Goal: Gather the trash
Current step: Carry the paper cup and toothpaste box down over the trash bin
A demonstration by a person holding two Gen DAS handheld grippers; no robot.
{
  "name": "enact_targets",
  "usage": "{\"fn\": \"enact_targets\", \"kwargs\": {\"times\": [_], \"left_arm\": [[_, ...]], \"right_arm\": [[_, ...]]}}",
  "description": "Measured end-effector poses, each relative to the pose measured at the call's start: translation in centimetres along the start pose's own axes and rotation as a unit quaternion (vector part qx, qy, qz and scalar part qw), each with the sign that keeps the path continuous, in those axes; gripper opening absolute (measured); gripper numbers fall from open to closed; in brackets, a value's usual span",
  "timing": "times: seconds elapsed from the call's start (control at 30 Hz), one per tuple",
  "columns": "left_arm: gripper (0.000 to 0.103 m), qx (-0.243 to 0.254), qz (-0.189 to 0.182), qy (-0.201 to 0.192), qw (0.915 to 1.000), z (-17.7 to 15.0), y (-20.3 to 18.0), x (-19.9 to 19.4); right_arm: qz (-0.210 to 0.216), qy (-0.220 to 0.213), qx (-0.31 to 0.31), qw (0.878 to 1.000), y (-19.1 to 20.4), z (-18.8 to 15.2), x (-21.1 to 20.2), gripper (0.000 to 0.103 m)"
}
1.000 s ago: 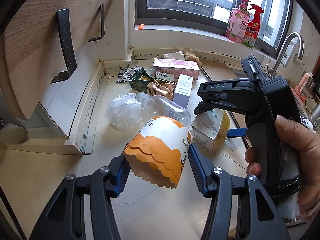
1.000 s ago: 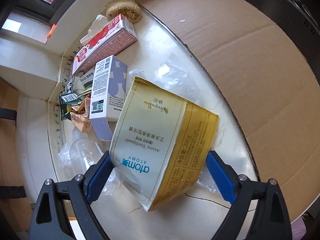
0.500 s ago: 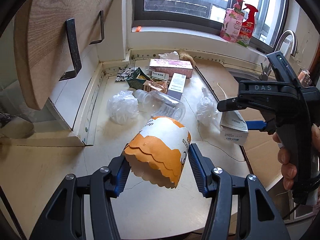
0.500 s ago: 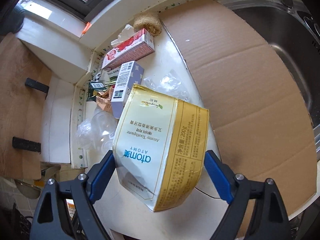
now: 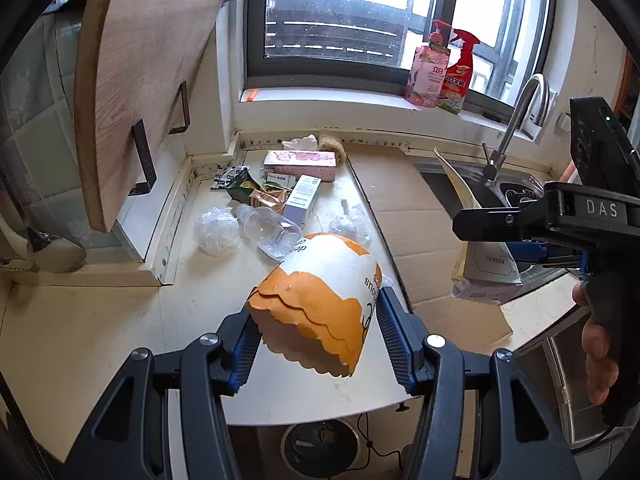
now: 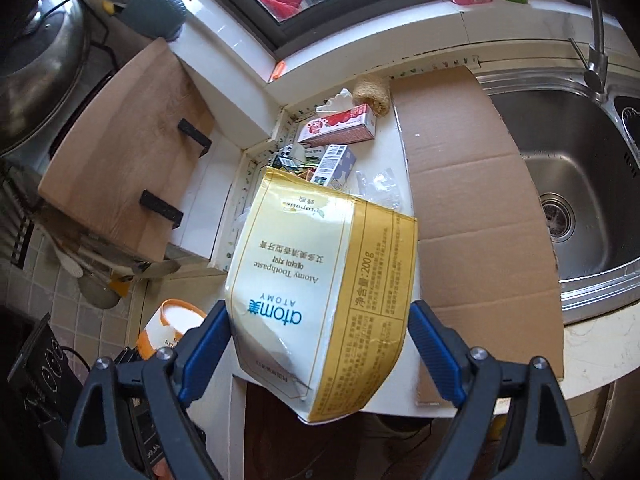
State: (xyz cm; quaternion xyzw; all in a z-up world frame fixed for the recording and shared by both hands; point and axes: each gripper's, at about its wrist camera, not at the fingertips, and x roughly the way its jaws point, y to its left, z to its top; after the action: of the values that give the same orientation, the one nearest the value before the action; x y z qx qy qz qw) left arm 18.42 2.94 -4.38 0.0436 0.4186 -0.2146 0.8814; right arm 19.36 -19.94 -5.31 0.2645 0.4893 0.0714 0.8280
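Note:
My left gripper (image 5: 316, 332) is shut on an orange and white paper cup (image 5: 320, 300), lifted above the front of the counter. My right gripper (image 6: 320, 348) is shut on a white and yellow toothpaste box (image 6: 320, 292), raised over the counter's front edge; that same box (image 5: 486, 276) shows at the right of the left wrist view. More trash lies at the back of the counter: a clear plastic bottle (image 5: 268, 228), crumpled plastic (image 5: 216, 228), a pink tissue box (image 5: 300, 162), a pale purple box (image 5: 302, 200) and snack wrappers (image 5: 248, 192).
A flat cardboard sheet (image 5: 416, 224) covers the counter beside the steel sink (image 6: 576, 184) and its tap (image 5: 516, 120). A wooden cutting board (image 5: 132, 76) leans at the left. Two spray bottles (image 5: 440, 68) stand on the windowsill. A dark round bin (image 5: 320, 446) sits below the counter edge.
Both grippers have risen and pulled back from the counter with their loads. The right gripper rolled, so the toothpaste box now stands more upright. More of the sink and floor shows.

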Motion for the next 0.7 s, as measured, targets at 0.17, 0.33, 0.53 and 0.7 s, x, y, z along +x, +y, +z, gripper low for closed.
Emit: {"fn": "enact_targets", "kwargs": {"times": [0.17, 0.33, 0.53, 0.7], "left_arm": [[0.054, 0.002, 0.000, -0.002, 1.0000, -1.0, -3.4, -3.3], [0.054, -0.004, 0.007, -0.004, 1.0000, -3.0, -6.0, -5.8], [0.054, -0.049, 0.018, 0.004, 0.9986, -7.4, -6.8, -7.0], [0.054, -0.071, 0.065, 0.027, 0.9950, -12.4, -6.9, -6.2]], "right_arm": [[0.024, -0.002, -0.042, 0.999, 0.3, -2.1, -4.0, 0.088], [0.044, 0.001, -0.077, 0.996, 0.3, -4.4, -6.8, 0.088], [0.086, 0.023, -0.127, 0.988, -0.2, -8.7, -7.1, 0.089], [0.138, 0.062, -0.163, 0.975, -0.9, -12.9, -5.1, 0.089]]}}
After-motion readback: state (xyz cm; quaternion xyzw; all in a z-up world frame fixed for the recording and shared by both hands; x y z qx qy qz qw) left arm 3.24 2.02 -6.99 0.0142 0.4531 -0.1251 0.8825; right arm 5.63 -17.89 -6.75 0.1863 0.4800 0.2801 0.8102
